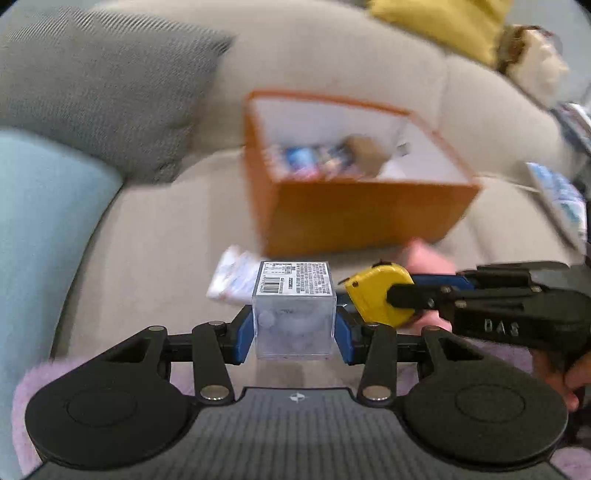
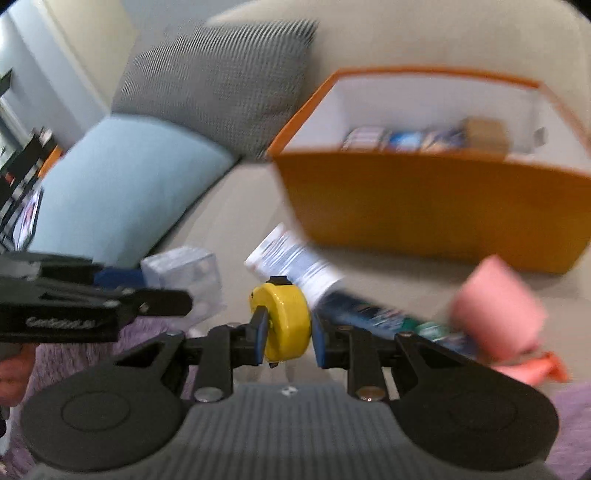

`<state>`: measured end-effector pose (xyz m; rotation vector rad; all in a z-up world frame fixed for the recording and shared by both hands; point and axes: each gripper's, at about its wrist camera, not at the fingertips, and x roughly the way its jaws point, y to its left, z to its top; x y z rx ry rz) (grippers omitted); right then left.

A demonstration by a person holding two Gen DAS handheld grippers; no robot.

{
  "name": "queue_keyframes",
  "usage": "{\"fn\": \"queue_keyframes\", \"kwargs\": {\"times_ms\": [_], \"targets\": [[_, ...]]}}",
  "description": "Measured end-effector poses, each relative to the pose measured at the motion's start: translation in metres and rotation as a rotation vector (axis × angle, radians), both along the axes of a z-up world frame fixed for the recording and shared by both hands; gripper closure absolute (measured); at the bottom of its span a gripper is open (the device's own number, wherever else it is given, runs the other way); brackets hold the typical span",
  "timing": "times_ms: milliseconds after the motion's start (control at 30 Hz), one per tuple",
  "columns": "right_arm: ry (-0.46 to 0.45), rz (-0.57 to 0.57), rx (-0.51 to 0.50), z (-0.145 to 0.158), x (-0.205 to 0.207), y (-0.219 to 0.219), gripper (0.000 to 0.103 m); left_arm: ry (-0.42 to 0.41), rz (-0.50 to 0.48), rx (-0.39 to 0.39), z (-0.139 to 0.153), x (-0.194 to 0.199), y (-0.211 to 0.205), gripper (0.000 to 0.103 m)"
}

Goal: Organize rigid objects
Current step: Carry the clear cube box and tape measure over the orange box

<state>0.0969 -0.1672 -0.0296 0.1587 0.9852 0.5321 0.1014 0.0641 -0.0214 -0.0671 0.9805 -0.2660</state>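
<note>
I carry both loads toward orange bin (image 1: 365,218): left gripper (image 1: 294,328) clamped on clear cube box (image 1: 294,325), right gripper (image 2: 286,328) pinching yellow tape measure (image 2: 284,321).

One orange box (image 1: 354,218) sits far on one beige sofa (image 1: 155,236). One clear cube (image 1: 294,321), one yellow tape measure (image 1: 380,291) and one pink object (image 2: 498,310) are near. One white-and-blue packet (image 2: 291,266) lies near the box. Three cushions show: one grey (image 1: 96,85), one light blue (image 1: 40,221), one yellow (image 1: 447,22). Two grippers appear, left (image 1: 294,334) and right (image 2: 288,332). The items inside the box are too blurred to count.
</note>
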Motion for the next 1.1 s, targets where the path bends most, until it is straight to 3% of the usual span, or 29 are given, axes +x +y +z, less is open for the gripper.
{"fn": "queue_keyframes", "kwargs": {"times_ms": [233, 467, 833, 1100], "targets": [[-0.112, -0.095, -0.032, 0.052, 0.032, -0.069, 0.077, -0.068, -0.197, 0.001, 0.042, 0.048, -0.058, 0.052], [-0.189, -0.185, -0.114, 0.073, 0.089, -0.115, 0.077, 0.029, -0.240, -0.068, 0.035, 0.139, -0.106, 0.052], [-0.216, -0.263, -0.188, 0.063, 0.172, -0.150, 0.078, 0.222, -0.115, -0.184, -0.020, 0.249, -0.154, 0.052], [-0.242, -0.312, -0.270, 0.043, 0.207, -0.167, 0.078, 0.314, -0.067, -0.161, -0.055, 0.290, -0.187, 0.052]]}}
